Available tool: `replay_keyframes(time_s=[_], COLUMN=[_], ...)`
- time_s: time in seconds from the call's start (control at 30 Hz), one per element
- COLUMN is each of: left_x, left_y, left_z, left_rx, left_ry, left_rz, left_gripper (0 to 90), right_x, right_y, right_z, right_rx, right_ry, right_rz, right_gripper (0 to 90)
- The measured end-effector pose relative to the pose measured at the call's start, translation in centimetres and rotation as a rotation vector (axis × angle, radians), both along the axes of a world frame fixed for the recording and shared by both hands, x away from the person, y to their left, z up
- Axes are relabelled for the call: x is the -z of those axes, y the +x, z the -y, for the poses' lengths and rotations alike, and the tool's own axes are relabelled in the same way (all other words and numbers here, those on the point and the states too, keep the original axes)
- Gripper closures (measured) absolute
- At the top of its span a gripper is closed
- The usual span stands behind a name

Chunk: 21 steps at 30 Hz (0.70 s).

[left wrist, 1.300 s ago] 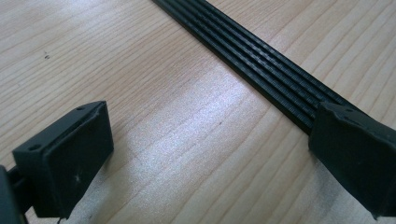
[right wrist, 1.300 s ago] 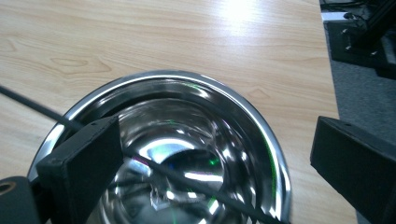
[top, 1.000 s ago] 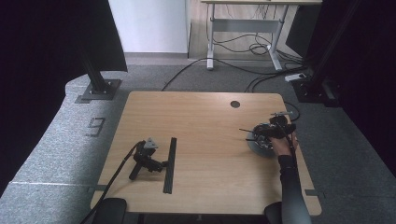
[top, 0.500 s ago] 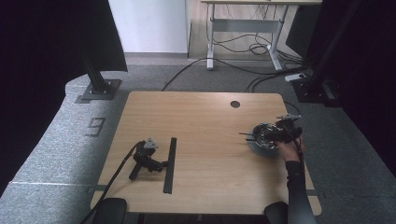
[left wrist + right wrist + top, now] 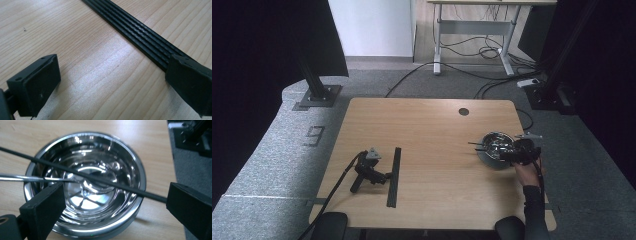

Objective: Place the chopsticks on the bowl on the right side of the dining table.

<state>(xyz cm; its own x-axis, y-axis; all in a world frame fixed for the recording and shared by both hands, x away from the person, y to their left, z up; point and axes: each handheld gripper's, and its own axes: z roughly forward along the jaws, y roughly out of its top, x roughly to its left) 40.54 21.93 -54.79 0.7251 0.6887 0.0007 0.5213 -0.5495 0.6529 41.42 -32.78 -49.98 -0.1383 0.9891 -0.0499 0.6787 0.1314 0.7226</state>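
Moved since the earlier frame: right gripper [image 5: 504, 152], carried by the person's hand [image 5: 528, 172] from beside the steel bowl [image 5: 86, 182] to directly over it. Jaws apart, gripping nothing. Bowl sits on the bench [image 5: 432, 130], below and between the jaws. Thin black rod [image 5: 82, 173] crosses the bowl's rim, passing between the jaws.

Left gripper [image 5: 110, 85]: unmoved, lying on the bench, jaws apart. Ribbed black strip [image 5: 140, 35] runs just ahead of them, under the right-hand jaw tip.
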Motion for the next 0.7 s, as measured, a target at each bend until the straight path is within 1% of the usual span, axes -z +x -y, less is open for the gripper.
replay_keyframes(time_s=[0.1, 0.2, 0.27, 0.53, 0.7], left_x=[0.0, 0.0, 0.0, 0.0, 0.0], left_y=[0.0, 0.0, 0.0, 0.0, 0.0], left_z=[0.0, 0.0, 0.0, 0.0, 0.0], left_rx=[0.0, 0.0, 0.0, 0.0, 0.0], left_ry=[0.0, 0.0, 0.0, 0.0, 0.0], left_rz=[0.0, 0.0, 0.0, 0.0, 0.0], left_gripper=[0.0, 0.0, 0.0, 0.0, 0.0], right_x=[0.6, 1.2, 1.4, 1.9, 2.1], right_y=[0.0, 0.1, 0.2, 0.5, 0.6], right_z=[-0.1, -0.2, -0.3, 0.0, -0.1], right_rx=[0.002, -0.003, -0.001, -0.001, -0.005], right_ry=[-0.003, -0.009, -0.012, -0.018, -0.022], right_rz=[0.008, -0.005, -0.004, -0.01, -0.006], right_gripper=[1.8, 1.8, 1.8, 1.8, 1.9])
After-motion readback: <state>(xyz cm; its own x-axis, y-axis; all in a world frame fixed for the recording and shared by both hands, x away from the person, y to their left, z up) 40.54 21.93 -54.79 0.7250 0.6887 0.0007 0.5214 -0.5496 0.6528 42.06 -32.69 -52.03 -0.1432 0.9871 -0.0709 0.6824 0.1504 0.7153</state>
